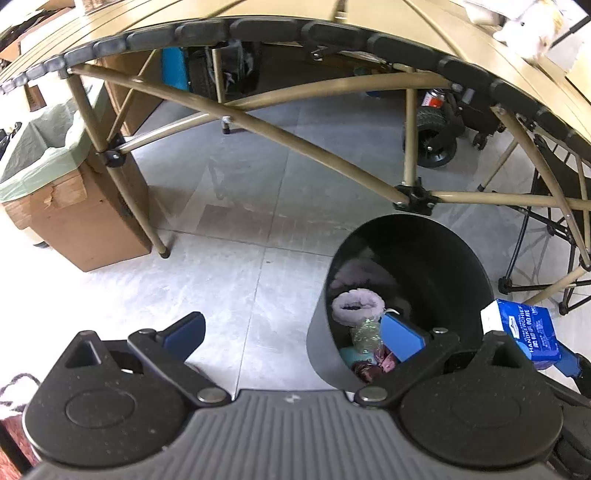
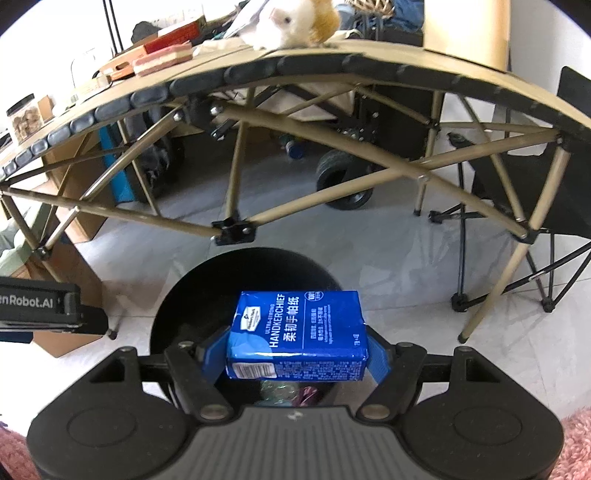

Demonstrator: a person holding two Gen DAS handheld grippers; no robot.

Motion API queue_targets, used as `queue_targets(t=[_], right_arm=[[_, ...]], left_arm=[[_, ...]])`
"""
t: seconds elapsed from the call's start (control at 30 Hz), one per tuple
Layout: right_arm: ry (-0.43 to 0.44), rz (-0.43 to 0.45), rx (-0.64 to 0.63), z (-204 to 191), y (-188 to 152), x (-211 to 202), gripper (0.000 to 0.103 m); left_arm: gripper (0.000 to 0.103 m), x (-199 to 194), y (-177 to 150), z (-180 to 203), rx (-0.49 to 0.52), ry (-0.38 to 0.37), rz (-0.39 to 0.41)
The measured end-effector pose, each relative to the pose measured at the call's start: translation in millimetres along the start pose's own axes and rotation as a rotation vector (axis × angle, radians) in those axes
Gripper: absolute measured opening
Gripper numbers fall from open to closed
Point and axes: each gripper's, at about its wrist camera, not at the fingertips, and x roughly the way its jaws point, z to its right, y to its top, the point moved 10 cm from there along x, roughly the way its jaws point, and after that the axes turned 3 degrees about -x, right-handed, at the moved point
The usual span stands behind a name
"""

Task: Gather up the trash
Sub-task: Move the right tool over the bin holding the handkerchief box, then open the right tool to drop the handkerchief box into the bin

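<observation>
A blue handkerchief tissue pack (image 2: 297, 334) hangs over the mouth of a black trash bin (image 2: 177, 295), clamped between the blue pads of my right gripper (image 2: 295, 354). The left wrist view shows the same pack (image 1: 524, 326) at the right edge, beside the bin (image 1: 436, 258). Inside the bin lie a pale crumpled wad (image 1: 356, 306), a shiny wrapper (image 1: 365, 332) and other scraps. My left gripper (image 1: 293, 336) is open and empty, its right finger over the bin's rim and its left finger above the floor.
A folding table (image 1: 332, 29) with tan cross-braced legs (image 1: 280, 136) stands just behind the bin. A cardboard box lined with a green bag (image 1: 55, 147) sits at the left. A plush toy (image 2: 295, 18), boxes and a jar are on the tabletop. A black folding chair (image 2: 535, 192) stands to the right.
</observation>
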Motion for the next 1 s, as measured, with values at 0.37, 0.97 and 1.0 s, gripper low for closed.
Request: queue_targets(t=[0.37, 0.97, 1.0], right_arm=[[0.057, -0.111, 0.032, -23.8, -0.2, 24.1, 0.072], [0.092, -0.243, 0.033, -51.6, 7.0, 61.4, 0.073], [0.1, -0.248, 0.038, -52.8, 6.4, 62.5, 0.073]], left_arm=[[0.103, 5.2, -3.5, -38.6, -0.052, 0.042, -0.015], [0.103, 14.5, -8.9, -56.2, -0.066, 0.061, -0.041], [0.103, 15.1, -8.8, -56.5, -0.066, 0.061, -0.043]])
